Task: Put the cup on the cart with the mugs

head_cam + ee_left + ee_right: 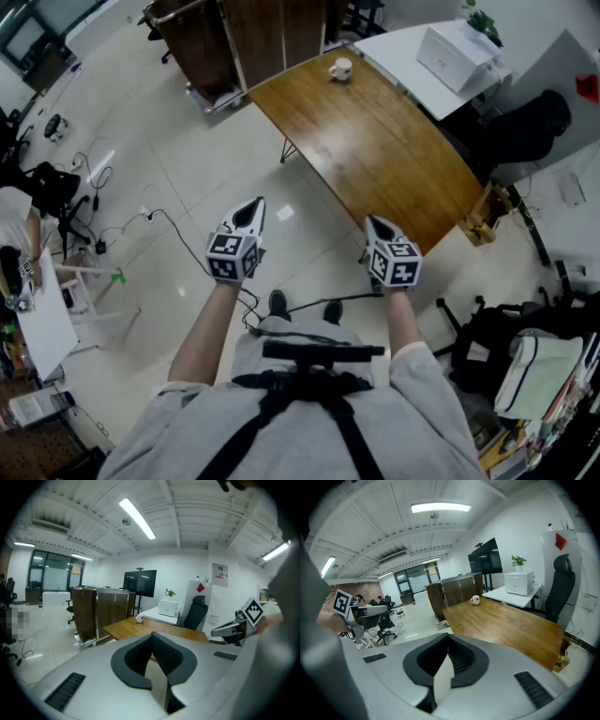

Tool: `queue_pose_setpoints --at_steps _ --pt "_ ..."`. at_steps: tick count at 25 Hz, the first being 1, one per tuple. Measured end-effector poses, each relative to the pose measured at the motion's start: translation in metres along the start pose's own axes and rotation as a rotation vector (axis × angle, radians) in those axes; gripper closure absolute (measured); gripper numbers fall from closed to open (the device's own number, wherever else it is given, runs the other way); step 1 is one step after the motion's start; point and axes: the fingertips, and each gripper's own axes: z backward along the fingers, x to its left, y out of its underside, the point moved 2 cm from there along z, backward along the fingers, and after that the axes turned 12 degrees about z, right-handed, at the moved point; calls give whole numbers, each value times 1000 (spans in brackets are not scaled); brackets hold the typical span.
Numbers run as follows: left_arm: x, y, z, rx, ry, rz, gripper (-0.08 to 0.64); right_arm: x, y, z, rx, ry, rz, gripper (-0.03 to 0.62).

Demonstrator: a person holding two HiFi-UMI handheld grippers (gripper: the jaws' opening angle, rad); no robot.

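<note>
A white cup stands near the far end of the long wooden table; it also shows as the cup and the cup in the gripper views. Just left of that table end stands a wood-panelled cart on wheels; no mugs show on it. I hold both grippers in mid-air over the floor, well short of the table. The left gripper and the right gripper point towards the cup. Up close, the left gripper and right gripper are both shut with nothing between their pads.
A white desk with a white printer adjoins the table's far side, with a black office chair beside it. Cables trail over the pale floor at left. Bags lie at the right.
</note>
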Motion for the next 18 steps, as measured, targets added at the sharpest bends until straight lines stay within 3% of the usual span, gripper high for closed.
queue_pose_setpoints --at_steps 18 --pt "64 -36 13 1 91 -18 558 70 -45 -55 -74 8 -38 592"
